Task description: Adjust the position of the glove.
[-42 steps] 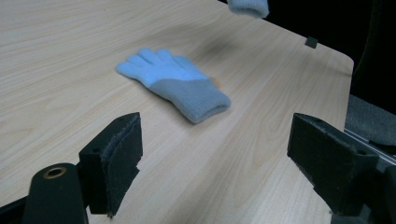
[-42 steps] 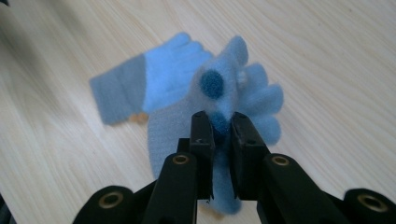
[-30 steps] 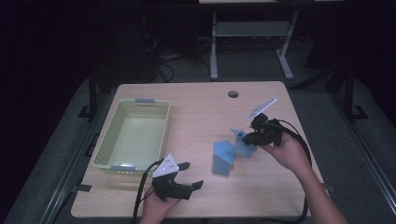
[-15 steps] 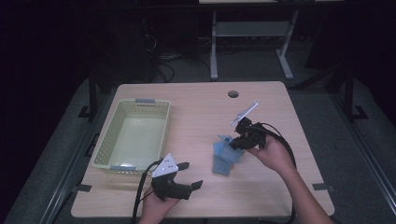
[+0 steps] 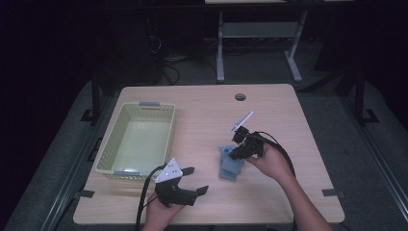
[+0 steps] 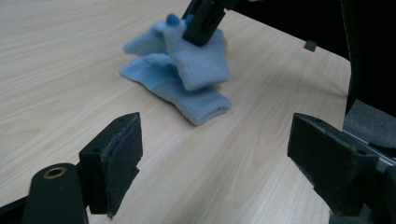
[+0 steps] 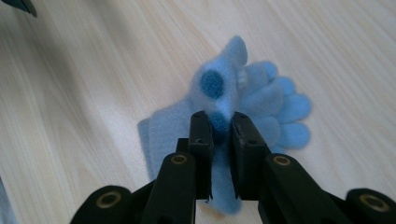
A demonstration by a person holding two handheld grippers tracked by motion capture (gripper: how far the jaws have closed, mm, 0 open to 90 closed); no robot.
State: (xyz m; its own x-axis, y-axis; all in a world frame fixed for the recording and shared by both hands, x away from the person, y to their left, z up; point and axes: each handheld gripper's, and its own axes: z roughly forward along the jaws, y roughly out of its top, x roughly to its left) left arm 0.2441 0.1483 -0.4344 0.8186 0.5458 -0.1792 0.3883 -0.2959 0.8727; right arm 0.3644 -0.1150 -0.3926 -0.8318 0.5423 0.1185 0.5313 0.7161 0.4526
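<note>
Two blue gloves (image 5: pixel 230 163), stacked, lie on the table (image 5: pixel 308 144) right of centre in the high view; the right tool (image 5: pixel 235 150) pinches the upper one, and the left tool (image 5: pixel 191 179) rests near the front edge beside a pale basket (image 5: pixel 111 144).

Left gripper view: own jaws spread wide, empty; gloves (image 6: pixel 187 74) ahead, the upper one lifted at its cuff end.

Right gripper view: jaws clamped on a fold of the upper glove (image 7: pixel 219 119), fingers of the lower one fanned beneath. Advice: raise slowly, keep the pinch deep, and check that the lower glove stays down.
</note>
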